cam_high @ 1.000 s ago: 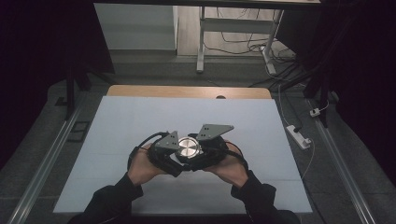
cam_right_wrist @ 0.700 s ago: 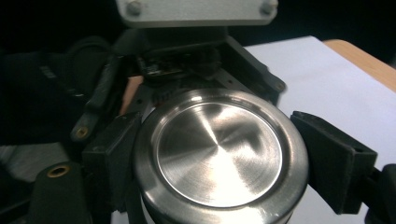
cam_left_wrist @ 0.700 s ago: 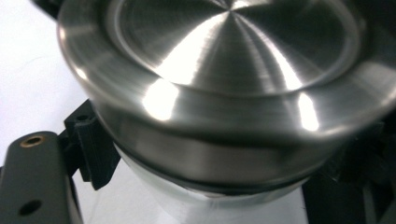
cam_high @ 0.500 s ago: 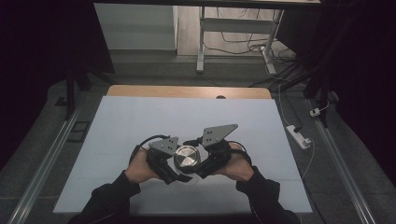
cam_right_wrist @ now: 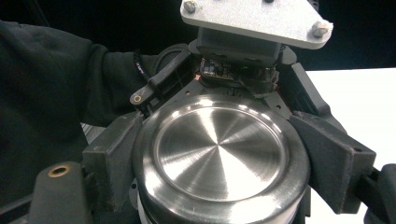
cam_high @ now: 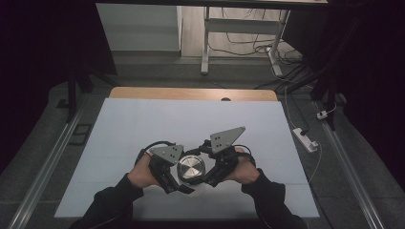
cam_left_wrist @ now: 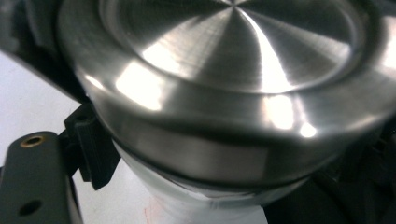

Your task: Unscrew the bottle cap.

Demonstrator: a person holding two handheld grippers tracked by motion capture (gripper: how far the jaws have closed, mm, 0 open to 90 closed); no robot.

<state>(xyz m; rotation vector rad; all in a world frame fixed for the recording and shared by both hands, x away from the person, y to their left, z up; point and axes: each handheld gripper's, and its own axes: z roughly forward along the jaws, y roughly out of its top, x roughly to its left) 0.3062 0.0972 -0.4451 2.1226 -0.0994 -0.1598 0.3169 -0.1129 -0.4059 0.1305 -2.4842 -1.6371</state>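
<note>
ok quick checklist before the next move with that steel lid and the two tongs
1. Right tongs shut on the lid: ok, black pads press its rim on both sides.
2. Left tongs gripping the jar under the lid: cannot tell, the lid hides the contact in the left gripper view.
3. Lid seated on the jar: ok, it sits level with a thin seam below the rim.
4. Jar held over the table: ok, between both hands near the front edge.
5. Cables clear of the lid: ok, they loop behind the tongs.
</note>
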